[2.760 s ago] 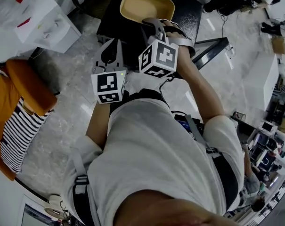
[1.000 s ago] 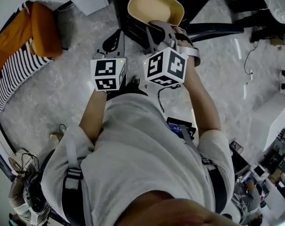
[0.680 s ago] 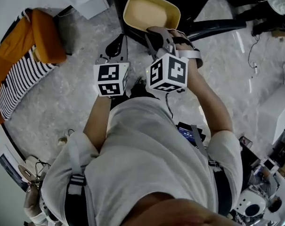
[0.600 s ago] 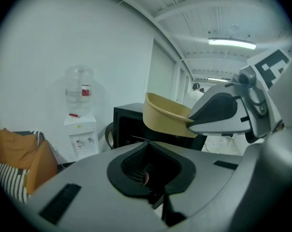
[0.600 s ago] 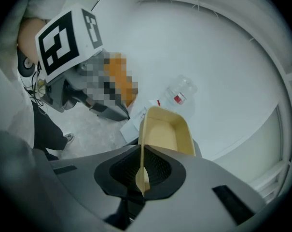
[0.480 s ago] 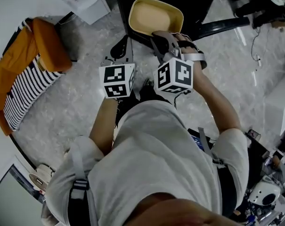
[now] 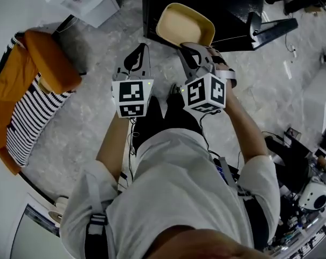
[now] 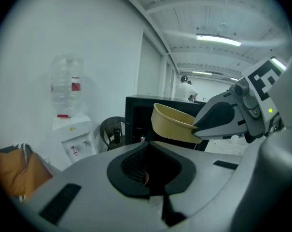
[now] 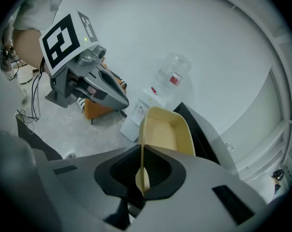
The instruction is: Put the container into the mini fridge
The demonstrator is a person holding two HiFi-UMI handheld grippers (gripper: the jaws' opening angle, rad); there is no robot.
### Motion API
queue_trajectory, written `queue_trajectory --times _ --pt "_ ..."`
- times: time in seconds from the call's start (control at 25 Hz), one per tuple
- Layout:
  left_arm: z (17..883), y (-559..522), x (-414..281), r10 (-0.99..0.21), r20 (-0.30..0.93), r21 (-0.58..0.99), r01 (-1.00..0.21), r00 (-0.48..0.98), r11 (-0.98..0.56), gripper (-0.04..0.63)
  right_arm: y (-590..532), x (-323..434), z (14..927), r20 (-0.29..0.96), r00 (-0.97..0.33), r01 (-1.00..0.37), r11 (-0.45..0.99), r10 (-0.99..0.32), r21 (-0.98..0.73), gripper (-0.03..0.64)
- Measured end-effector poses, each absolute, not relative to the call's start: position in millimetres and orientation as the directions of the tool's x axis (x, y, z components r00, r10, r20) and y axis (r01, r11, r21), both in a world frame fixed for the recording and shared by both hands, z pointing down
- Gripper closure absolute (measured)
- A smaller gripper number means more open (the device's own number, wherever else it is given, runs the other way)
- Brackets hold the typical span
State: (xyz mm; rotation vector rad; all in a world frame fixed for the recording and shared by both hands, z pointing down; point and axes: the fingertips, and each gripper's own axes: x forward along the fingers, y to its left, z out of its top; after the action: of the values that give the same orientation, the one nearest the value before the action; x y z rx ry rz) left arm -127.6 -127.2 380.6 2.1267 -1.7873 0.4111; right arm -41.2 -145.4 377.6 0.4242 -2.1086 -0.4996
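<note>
container (image 7: pixel 184 25): pale yellow, oblong, open-topped, empty, held aloft, near rim pinched in right gripper (image 7: pixel 192 53) | mini fridge (image 7: pixel 227 4): black, front open, just beyond container

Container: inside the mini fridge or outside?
Outside. The right gripper holds the container by its rim, in front of the mini fridge.

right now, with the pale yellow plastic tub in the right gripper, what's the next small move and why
Probably ease the pale yellow plastic container forward and slightly down into the open front of the black mini fridge. The right gripper is shut on the container's near rim, and the container hangs just in front of the fridge, not yet inside. The left gripper is empty.
</note>
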Motion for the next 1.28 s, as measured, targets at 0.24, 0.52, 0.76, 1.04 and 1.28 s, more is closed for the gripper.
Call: queue_trajectory --times 0.24,0.52,0.76,1.04,1.28 --pt "406 -148 -135 -0.884 0.412 0.08 -0.975 0.221 -0.207 0.583 -166 -46 396 0.722 -0.487 -0.143 0.86 -0.492 0.489 0.566" --pt "448 -166 -127 -0.91 0.373 0.063 -0.984 0.179 -0.168 0.583 -184 -46 451 0.735 -0.486 -0.112 0.868 -0.473 0.484 0.568" --pt "495 -168 -139 -0.916 0.389 0.083 -0.994 0.097 -0.071 0.583 -197 -57 495 0.749 -0.502 -0.075 0.884 -0.433 0.461 0.566" --pt "555 -174 -138 -0.915 0.404 0.13 -0.991 0.015 0.041 0.583 -212 -48 541 0.757 -0.51 -0.071 0.898 -0.407 0.435 0.566" --pt "590 -185 -130 -0.921 0.39 0.153 -0.986 -0.005 0.07 0.583 -224 -37 576 0.766 -0.496 -0.061 0.897 -0.409 0.439 0.566"
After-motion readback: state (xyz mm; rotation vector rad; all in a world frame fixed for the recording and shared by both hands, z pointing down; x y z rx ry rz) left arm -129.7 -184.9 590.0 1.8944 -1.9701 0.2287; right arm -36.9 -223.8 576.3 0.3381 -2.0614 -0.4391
